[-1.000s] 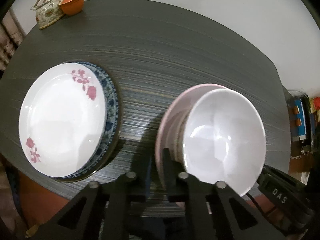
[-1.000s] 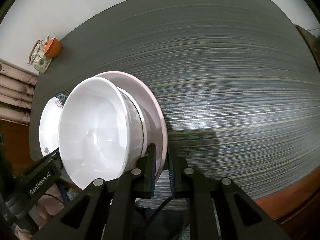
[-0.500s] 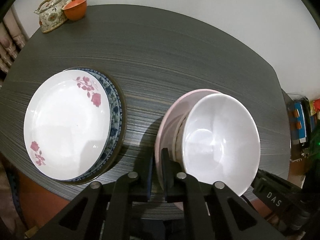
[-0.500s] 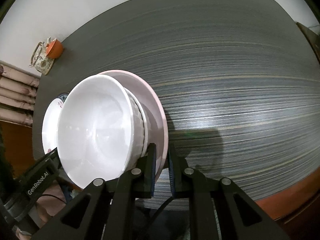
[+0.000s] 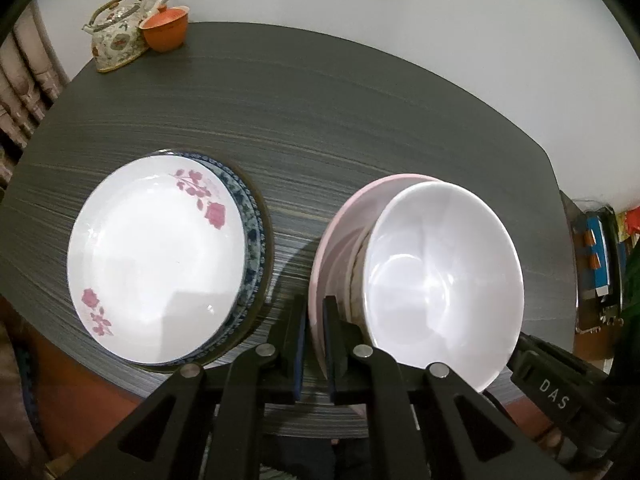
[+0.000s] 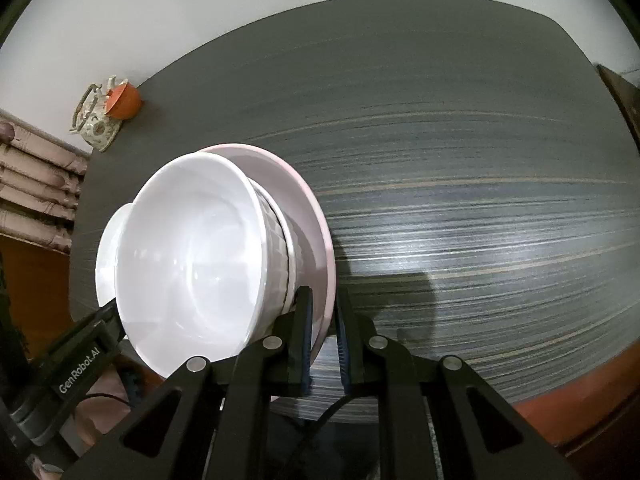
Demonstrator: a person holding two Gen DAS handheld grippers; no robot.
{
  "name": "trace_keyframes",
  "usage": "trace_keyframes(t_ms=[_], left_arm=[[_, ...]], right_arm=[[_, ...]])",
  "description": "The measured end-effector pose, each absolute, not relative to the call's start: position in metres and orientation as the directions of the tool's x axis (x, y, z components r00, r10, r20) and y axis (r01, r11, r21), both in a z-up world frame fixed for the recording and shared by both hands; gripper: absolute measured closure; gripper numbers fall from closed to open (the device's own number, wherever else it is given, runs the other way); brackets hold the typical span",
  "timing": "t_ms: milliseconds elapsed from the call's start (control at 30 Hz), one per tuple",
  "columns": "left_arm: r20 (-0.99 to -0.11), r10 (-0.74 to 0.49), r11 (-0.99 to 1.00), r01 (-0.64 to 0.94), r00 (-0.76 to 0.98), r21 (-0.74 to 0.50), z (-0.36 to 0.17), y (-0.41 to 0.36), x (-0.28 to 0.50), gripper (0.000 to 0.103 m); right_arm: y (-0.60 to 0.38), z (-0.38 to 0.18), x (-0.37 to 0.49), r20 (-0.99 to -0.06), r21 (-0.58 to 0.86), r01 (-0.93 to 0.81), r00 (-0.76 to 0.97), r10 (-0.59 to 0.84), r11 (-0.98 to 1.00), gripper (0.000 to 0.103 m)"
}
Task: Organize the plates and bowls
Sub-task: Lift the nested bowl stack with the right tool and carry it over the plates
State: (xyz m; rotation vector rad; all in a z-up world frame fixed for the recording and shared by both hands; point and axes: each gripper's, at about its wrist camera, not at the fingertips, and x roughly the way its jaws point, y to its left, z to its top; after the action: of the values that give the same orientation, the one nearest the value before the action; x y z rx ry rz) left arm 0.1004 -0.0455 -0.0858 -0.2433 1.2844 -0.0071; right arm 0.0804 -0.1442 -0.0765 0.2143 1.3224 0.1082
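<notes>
My left gripper [image 5: 315, 344] and right gripper [image 6: 322, 340] both pinching pink plate [image 5: 340, 236] rim — bare tabletop [image 6: 460, 140] spreading rightward; "DAS", "GenRobot.AI" showing.

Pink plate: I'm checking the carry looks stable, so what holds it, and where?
Both grippers hold the pink plate by its rim: left gripper on one edge, right gripper on the opposite, with stacked white bowls on it.
</notes>
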Motion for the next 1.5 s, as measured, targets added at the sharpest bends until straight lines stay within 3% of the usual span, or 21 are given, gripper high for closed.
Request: trace_keyframes(t_ms=[833, 1500], left_arm=[[-0.926, -0.04, 0.948, -0.278, 0.375, -0.154, -0.042, 0.053, 0.075, 0.097], [-0.937, -0.042, 0.908, -0.378, 0.346, -0.18, -0.069, 0.131, 0.071, 0.097]], right_arm=[[-0.072, -0.04, 0.08, -0.932, 0.233, -0.153, 0.245, 0.266, 0.96, 0.09], [0.004, -0.063, 0.094, -0.952, 0.196, -0.247, 0.183, 0.244, 0.949, 0.09]])
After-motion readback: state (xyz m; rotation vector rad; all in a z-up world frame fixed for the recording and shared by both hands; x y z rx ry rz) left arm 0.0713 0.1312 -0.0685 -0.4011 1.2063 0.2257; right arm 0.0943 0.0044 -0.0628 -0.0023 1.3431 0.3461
